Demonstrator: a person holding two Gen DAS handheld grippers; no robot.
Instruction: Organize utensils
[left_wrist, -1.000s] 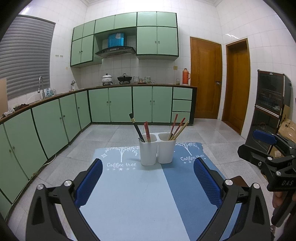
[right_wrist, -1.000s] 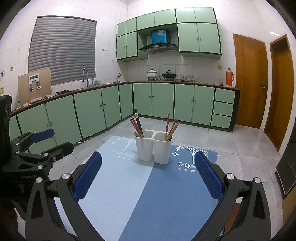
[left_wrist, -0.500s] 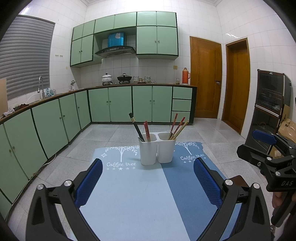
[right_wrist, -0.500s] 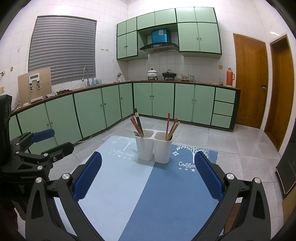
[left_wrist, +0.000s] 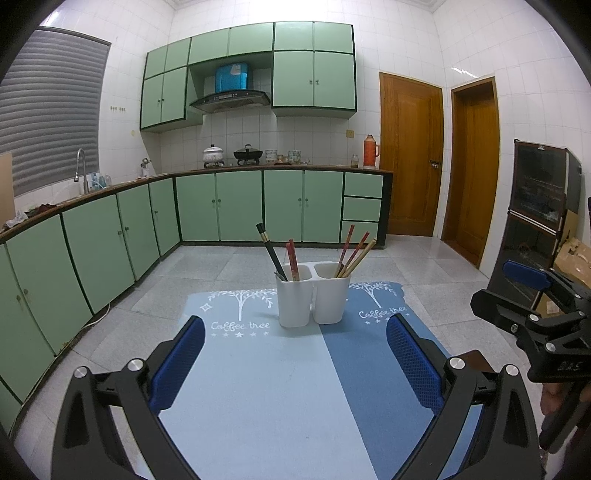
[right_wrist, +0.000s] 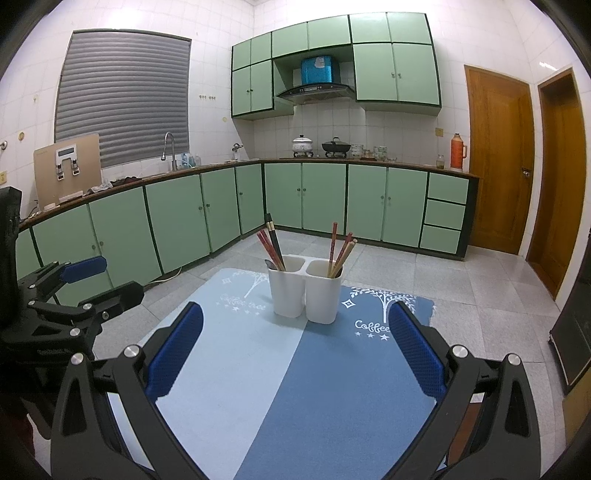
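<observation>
Right now both grippers hang back w/ fingers wide, nothing held: left gripper (left_wrist: 295, 362), right gripper (right_wrist: 295, 350). White two-cup holder (left_wrist: 313, 299) sits at 12 o'clock on the blue mat (left_wrist: 280, 398), well apart from both. Black chopsticks (left_wrist: 269, 249) and red ones (left_wrist: 292, 258) lean in the left cup, mixed sticks (left_wrist: 354, 253) in the right. Risk, I'd say: tugging a leaning stick sideways could tip the holder. Right view shows the board at 10 o'clock (right_wrist: 66, 168); left view shows the dark cabinet at 3 o'clock (left_wrist: 539, 206).
</observation>
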